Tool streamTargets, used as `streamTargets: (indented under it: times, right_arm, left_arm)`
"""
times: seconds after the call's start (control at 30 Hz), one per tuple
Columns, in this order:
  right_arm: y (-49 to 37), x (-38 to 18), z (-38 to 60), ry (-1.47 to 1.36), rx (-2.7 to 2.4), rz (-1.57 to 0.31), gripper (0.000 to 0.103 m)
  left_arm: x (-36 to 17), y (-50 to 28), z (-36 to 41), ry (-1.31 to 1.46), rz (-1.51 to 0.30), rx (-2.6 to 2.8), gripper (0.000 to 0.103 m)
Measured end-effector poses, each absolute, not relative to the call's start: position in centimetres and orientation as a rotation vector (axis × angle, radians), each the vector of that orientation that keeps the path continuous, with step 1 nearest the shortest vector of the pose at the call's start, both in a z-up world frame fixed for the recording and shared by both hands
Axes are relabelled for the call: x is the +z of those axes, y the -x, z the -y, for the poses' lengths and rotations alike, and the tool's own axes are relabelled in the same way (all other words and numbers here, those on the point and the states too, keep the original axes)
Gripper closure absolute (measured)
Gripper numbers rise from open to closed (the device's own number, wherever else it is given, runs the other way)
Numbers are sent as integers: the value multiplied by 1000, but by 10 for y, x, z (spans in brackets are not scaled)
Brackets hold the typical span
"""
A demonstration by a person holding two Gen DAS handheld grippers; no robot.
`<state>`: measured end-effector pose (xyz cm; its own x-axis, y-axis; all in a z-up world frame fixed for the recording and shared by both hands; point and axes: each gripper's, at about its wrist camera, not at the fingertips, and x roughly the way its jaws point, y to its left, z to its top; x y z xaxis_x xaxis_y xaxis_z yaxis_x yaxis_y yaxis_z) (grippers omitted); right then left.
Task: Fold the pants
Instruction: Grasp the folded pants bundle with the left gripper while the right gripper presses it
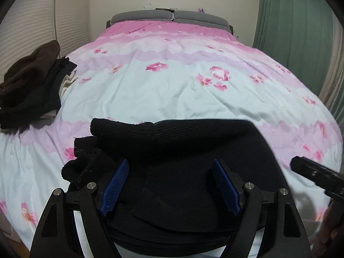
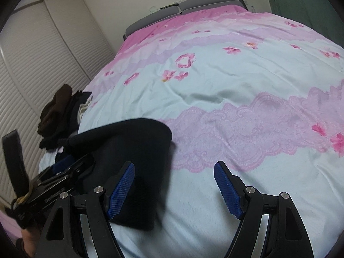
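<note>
A: Where are the black pants (image 1: pixel 182 154)?
B: On the flowery bed cover (image 1: pixel 172 86), near its front edge (partly folded).
A: The grippers?
B: Left gripper (image 1: pixel 171 185) and right gripper (image 2: pixel 174 190) are both wide apart, holding nothing.

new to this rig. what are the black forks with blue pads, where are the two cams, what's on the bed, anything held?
No robot here: a person carries a two-finger gripper in each hand, each with a fisheye camera looking along its fingers. One picture is from the left gripper, the other from the right gripper.

On the pink and pale-blue floral bedspread lie the black ribbed knit pants, partly folded, and at the left edge a pile of brown and black clothes.

Both sets of jaws stand open; nothing is held.
</note>
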<state>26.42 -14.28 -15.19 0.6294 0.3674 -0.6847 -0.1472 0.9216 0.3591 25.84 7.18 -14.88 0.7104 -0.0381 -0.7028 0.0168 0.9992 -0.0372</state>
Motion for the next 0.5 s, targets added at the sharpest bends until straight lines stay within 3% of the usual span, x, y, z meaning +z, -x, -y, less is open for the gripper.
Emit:
streamTargets:
  times: [0.5]
  right_arm:
    - [-200, -165, 121, -169, 348, -809, 26]
  left_arm:
    - [-156, -254, -76, 55, -776, -38, 23]
